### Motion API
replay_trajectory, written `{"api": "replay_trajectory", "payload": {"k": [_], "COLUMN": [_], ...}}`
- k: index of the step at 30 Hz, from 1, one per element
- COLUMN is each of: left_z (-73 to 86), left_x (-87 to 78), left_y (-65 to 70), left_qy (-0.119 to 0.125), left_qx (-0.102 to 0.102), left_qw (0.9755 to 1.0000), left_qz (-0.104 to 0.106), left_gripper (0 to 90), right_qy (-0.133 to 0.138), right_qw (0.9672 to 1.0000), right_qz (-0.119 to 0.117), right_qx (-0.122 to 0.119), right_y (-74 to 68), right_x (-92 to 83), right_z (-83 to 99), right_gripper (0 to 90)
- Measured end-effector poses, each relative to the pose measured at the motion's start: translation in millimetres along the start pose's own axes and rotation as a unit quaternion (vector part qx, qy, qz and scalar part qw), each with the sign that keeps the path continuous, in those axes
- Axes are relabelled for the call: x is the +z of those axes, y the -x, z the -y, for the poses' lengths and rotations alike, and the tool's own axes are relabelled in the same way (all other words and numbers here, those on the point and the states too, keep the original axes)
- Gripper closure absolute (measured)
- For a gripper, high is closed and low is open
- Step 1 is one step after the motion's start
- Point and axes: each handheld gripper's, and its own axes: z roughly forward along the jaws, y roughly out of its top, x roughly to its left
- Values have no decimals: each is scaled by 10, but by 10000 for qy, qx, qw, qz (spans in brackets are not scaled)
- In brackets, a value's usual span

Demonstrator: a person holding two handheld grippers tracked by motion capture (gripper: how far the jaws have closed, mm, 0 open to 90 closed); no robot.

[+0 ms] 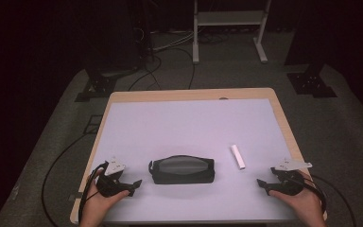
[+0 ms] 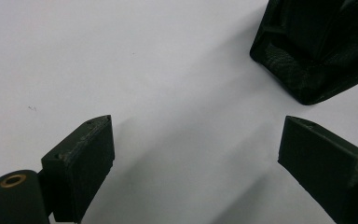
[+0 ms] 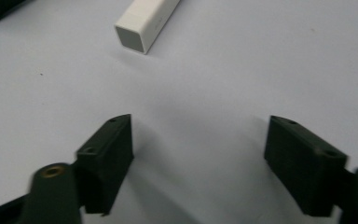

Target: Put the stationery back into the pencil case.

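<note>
A black zip pouch (image 1: 183, 170) with a grey mesh top lies near the front middle of the white mat (image 1: 184, 127). To its right sits a small white rectangular block (image 1: 237, 156), angled away. My left gripper (image 1: 134, 187) rests low at the front left, held by a hand, jaws open and empty. In the left gripper view the pouch's corner (image 2: 317, 51) lies just beyond the open jaws (image 2: 196, 140). My right gripper (image 1: 262, 185) sits at the front right, open and empty. The white block's end (image 3: 144, 23) lies ahead of its jaws (image 3: 198, 140).
The mat covers a wooden table (image 1: 283, 118) with a narrow bare rim. Cables (image 1: 56, 165) trail off the table's left and right sides to the floor. Dark stands (image 1: 312, 80) and a white frame (image 1: 229, 28) stand on the floor behind.
</note>
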Motion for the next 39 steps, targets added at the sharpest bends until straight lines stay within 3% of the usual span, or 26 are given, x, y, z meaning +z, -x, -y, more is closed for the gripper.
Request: {"api": "replay_trajectory", "payload": {"k": [9, 15, 39], "left_z": [39, 75, 86], "left_x": [74, 81, 85], "left_y": [11, -7, -11], "left_qy": [-204, -89, -65], "left_qx": [34, -63, -63], "left_qw": [9997, 9999, 9999], "left_qz": [-144, -90, -79], "left_gripper": [85, 69, 66], "right_qy": [133, 117, -217], "right_qw": [9998, 9998, 9995], "right_qz": [49, 61, -188], "right_qx": [108, 137, 147], "right_y": [4, -38, -155], "right_x": [-80, -83, 228], "right_z": [-106, -266, -791], "right_gripper": [369, 418, 522]}}
